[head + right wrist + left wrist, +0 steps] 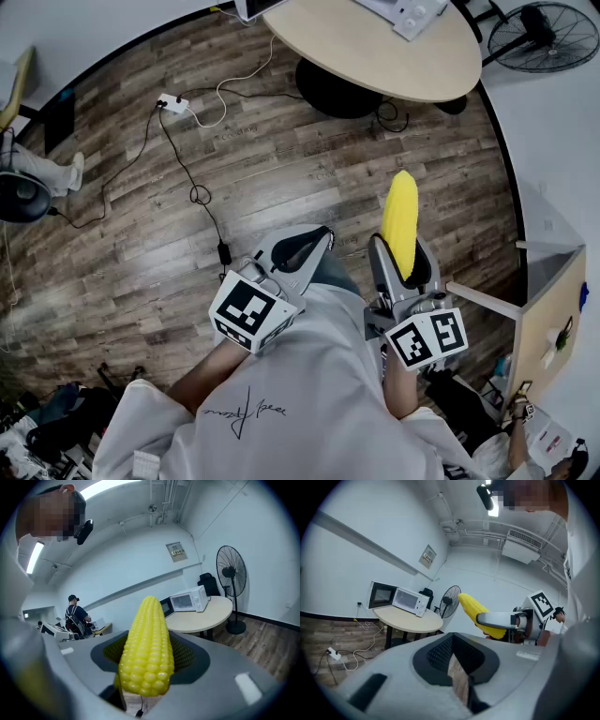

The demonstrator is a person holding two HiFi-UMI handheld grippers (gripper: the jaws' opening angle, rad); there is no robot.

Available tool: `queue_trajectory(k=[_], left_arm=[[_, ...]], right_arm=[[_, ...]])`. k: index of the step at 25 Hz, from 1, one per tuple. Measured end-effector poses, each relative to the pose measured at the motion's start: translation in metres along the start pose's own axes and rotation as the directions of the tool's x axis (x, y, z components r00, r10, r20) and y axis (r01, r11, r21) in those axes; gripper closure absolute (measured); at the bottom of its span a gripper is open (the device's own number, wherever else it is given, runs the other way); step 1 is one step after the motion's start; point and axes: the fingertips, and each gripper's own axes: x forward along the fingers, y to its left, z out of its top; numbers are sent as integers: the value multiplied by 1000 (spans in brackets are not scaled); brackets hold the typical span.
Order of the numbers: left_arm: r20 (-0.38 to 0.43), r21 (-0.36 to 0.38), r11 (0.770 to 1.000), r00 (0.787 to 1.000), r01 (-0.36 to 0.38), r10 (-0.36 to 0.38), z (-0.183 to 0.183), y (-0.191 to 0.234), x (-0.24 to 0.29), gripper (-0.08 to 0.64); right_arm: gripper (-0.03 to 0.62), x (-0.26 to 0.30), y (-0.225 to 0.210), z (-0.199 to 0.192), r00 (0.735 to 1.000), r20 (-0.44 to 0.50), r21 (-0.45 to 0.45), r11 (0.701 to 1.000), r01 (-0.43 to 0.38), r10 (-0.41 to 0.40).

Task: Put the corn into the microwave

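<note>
While both grippers are held out level over the wooden floor [141, 234], the head view shows a white power strip [173, 103] with its cable lying at about 10 o'clock, well away from everything else. Just below the middle, at 7 o'clock, the left gripper [314, 239] has its tongs pressed together, with only a thin slit of floor showing between the dark pads and nothing held in them. To its right, at 3 o'clock, the corn [400, 220] sticks out forward past the jaw tips, its lower part pinched between the tongs of the right gripper [401, 261], which sits at 4 o'clock. In the right gripper view the yellow cob fills the middle, both pads pressing its sides and its blunt end nearest the camera. A round table [375, 52] stands at 12 to 1 o'clock, well apart from the corn, and a standing fan [548, 37] is beside it at 2 o'clock. In the left gripper view the white microwave [410, 601] rests on that table at 9 o'clock, its door closed.
</note>
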Motion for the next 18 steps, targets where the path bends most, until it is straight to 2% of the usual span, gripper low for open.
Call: queue_trajectory(k=[10,18], left_arm=[[8,80,997,1000,11,-12,10,1,-8,572],[11,81,997,1000,18,-19,15,15,-12,572]], right_arm=[[331,3,10,-1,1000,21,15,1000,15,-15],[331,14,18,4,998,59,80,997,-5,0]])
